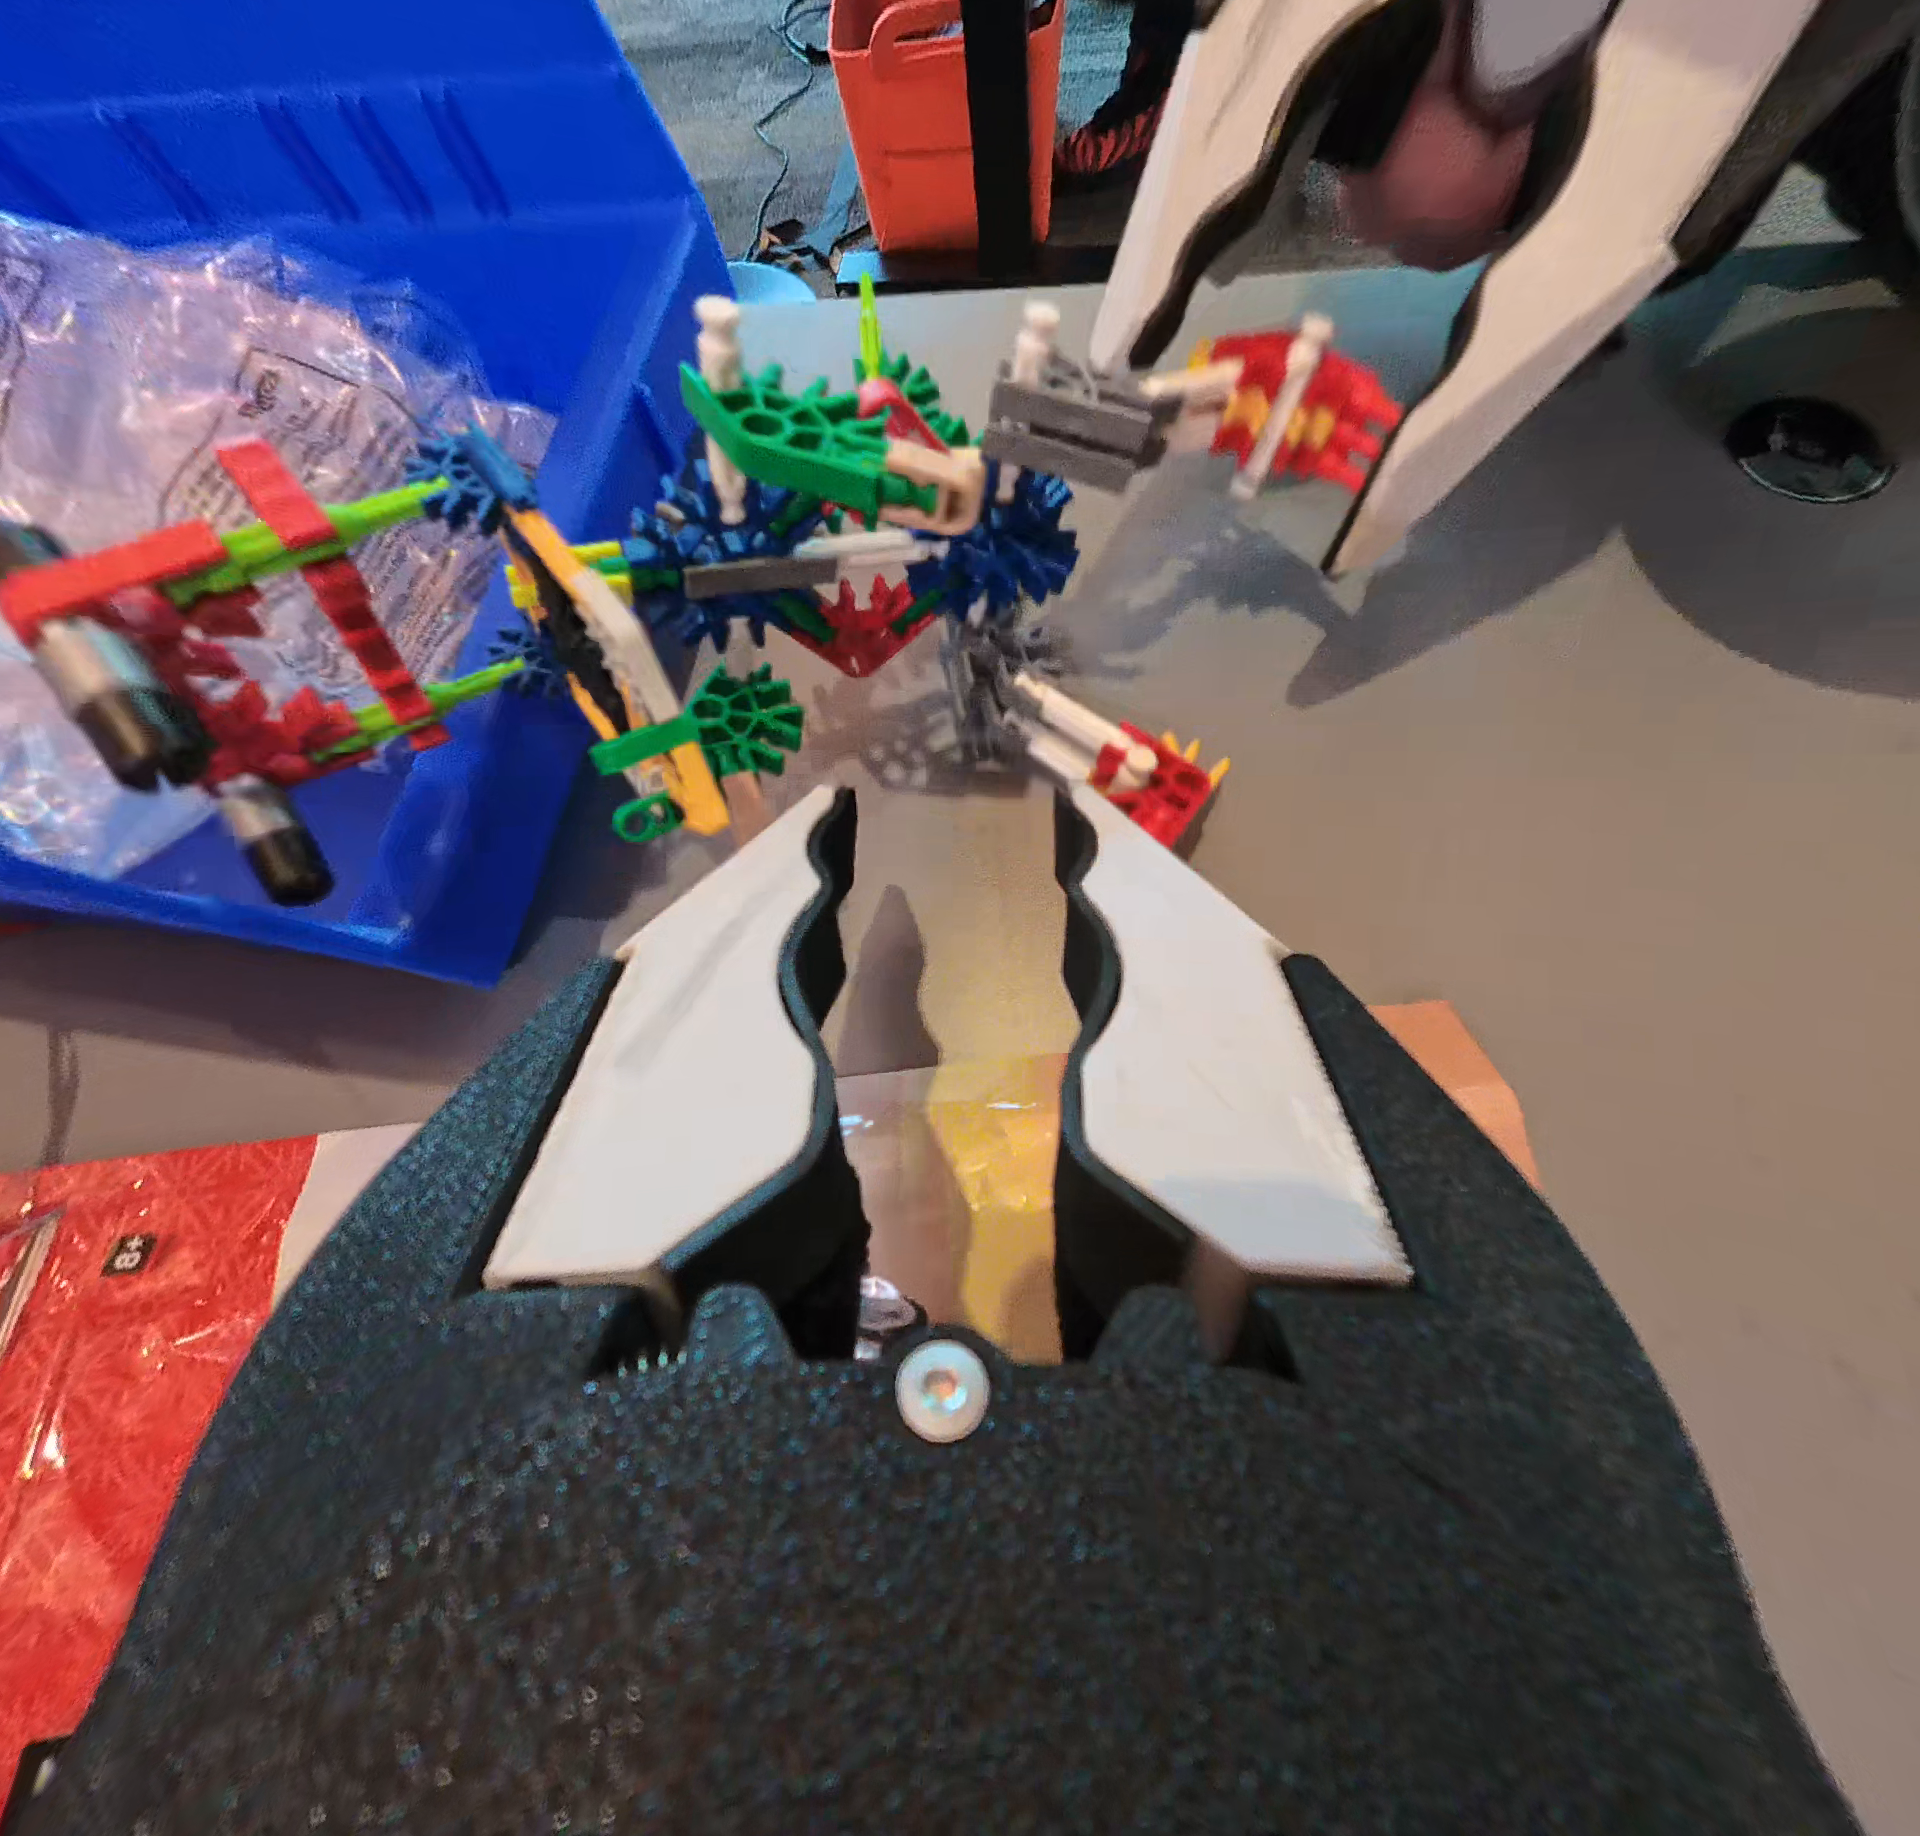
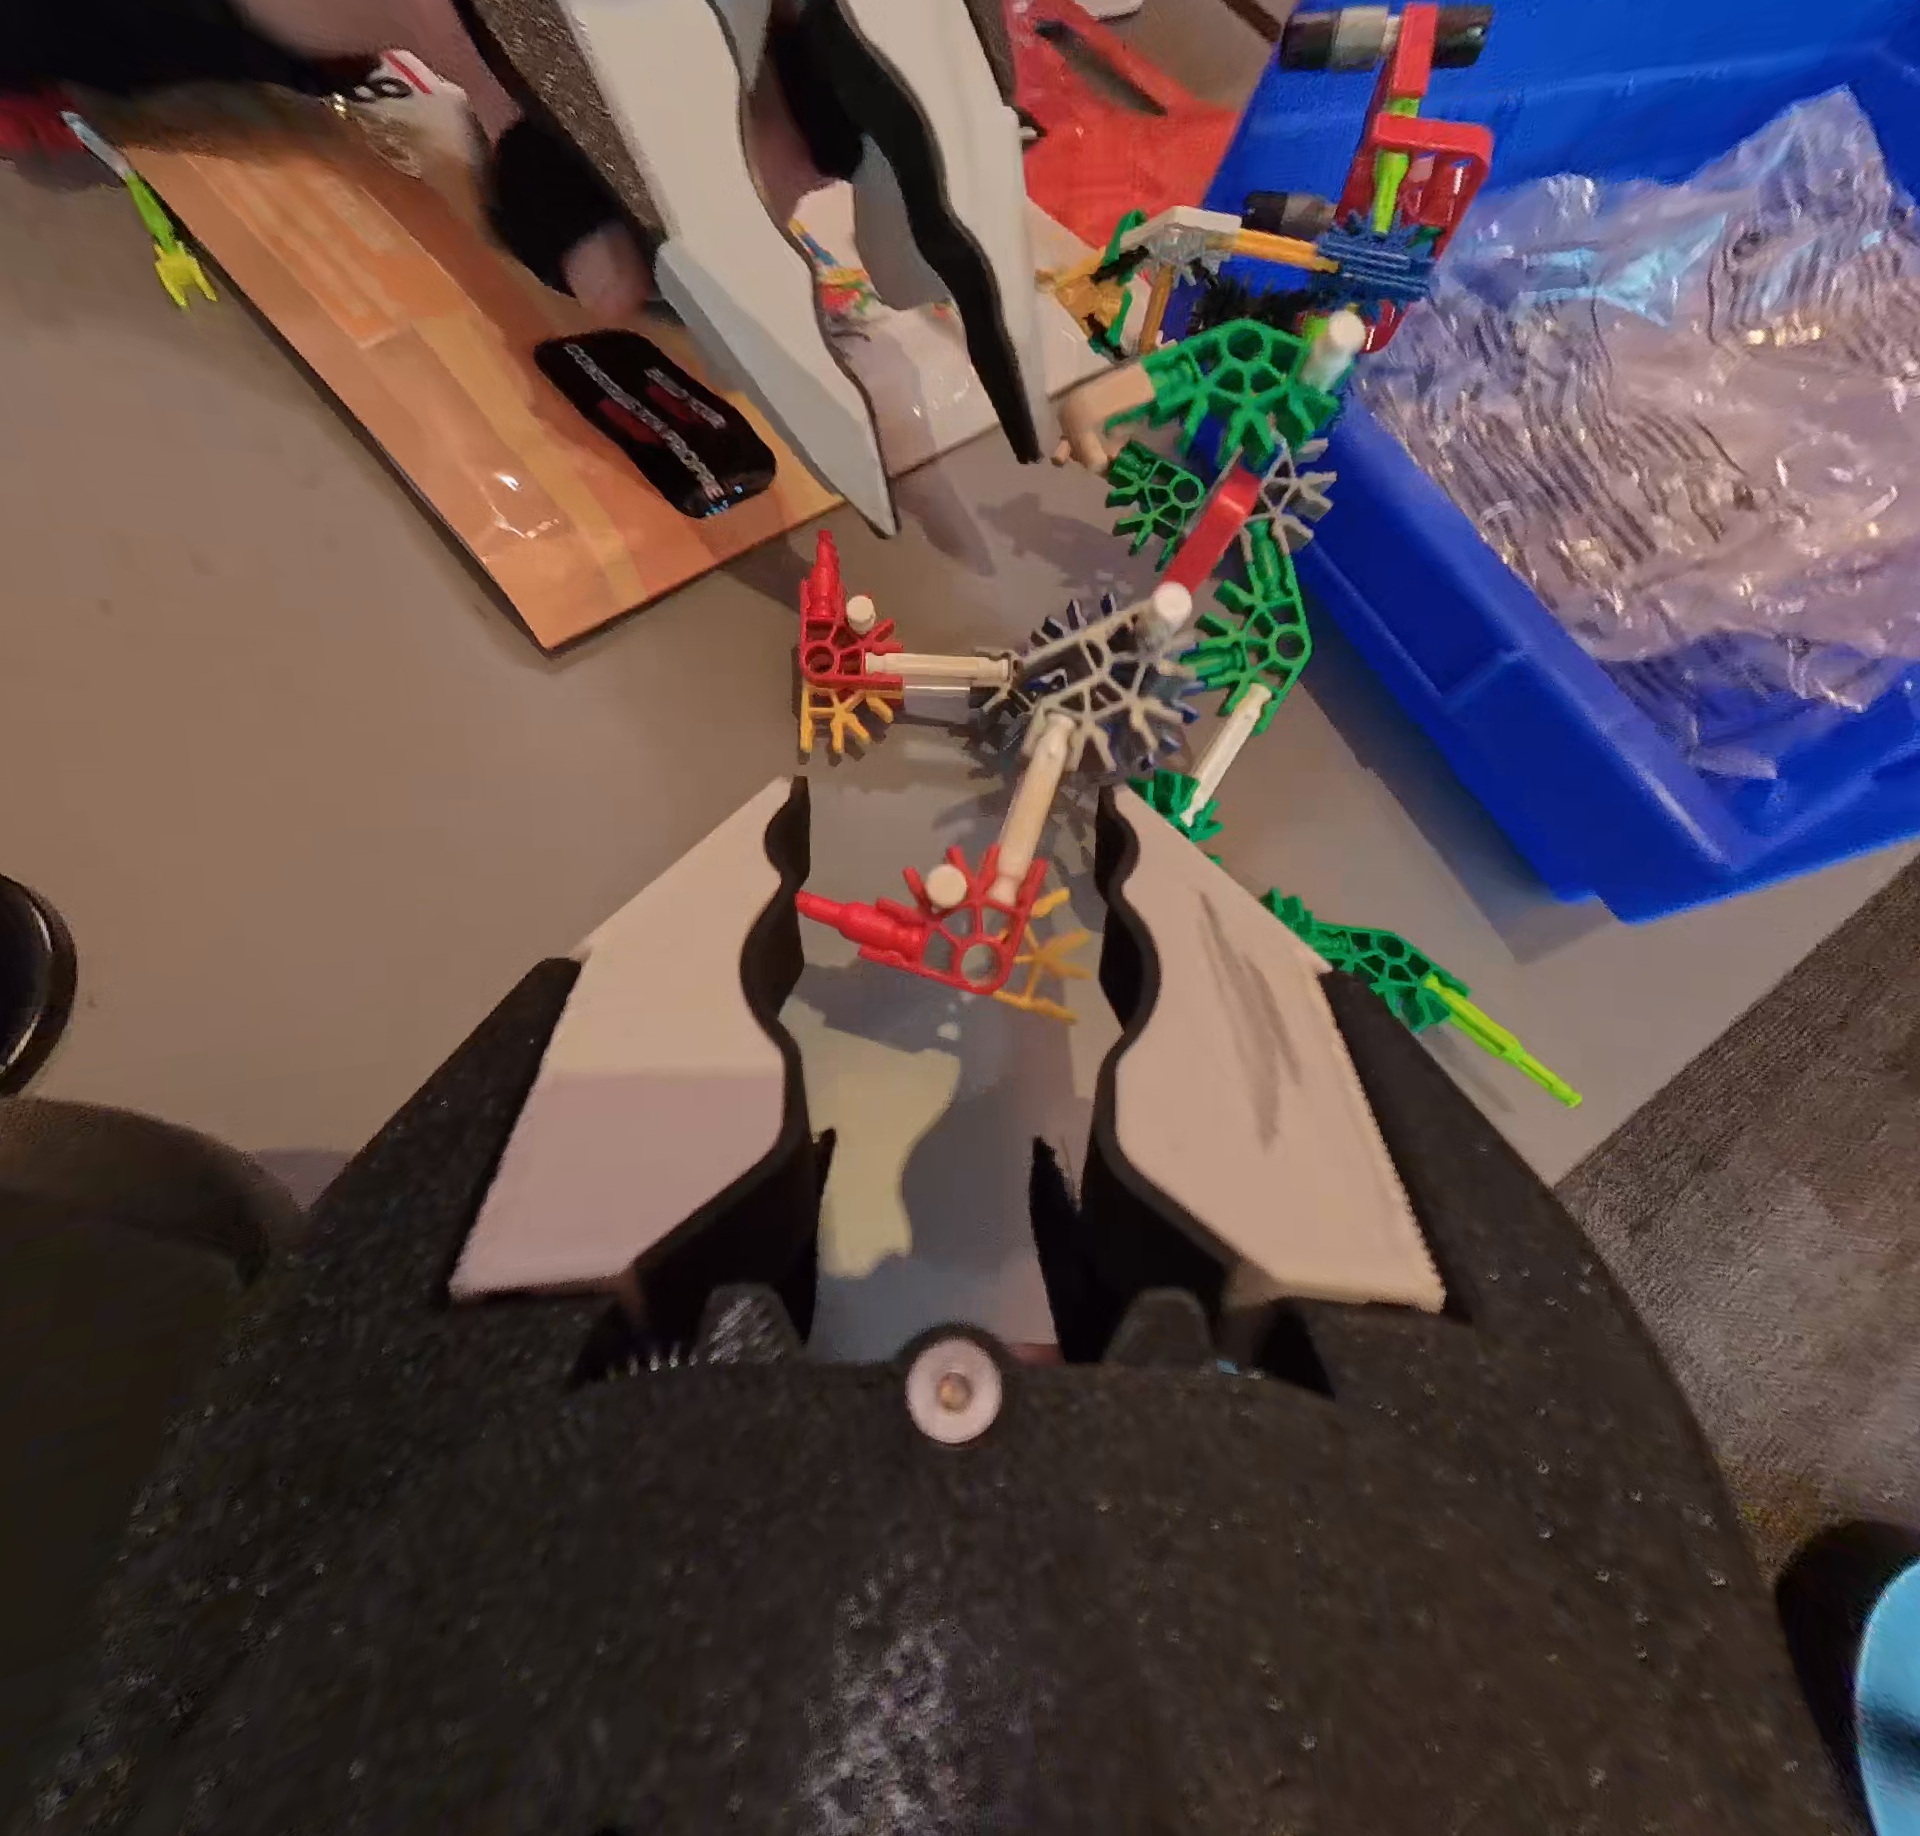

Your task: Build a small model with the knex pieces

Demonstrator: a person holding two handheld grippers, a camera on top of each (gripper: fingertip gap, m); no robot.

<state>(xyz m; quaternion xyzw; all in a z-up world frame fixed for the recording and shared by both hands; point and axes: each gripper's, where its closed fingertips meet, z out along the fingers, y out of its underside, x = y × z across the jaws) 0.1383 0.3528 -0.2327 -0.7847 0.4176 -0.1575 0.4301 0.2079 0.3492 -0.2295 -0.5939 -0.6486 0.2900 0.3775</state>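
left hand-held gripper (image 1: pixel 951 810) – agape | toy model (image 1: pixel 852 529) ahead – blue bin (image 1: pixel 343 155) beside

The blue bin (image 1: pixel 343 124) runs off the left edge in the left wrist view. The right gripper (image 1: pixel 1226 456) is motion-blurred there. In the right wrist view the toy model's (image 2: pixel 1101 664) green tail passes behind a finger (image 2: pixel 1226 1007).

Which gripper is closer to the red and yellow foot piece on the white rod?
Right. The right gripper has the red and yellow foot piece between its open fingers; the left gripper hangs farther off, beyond the toy.
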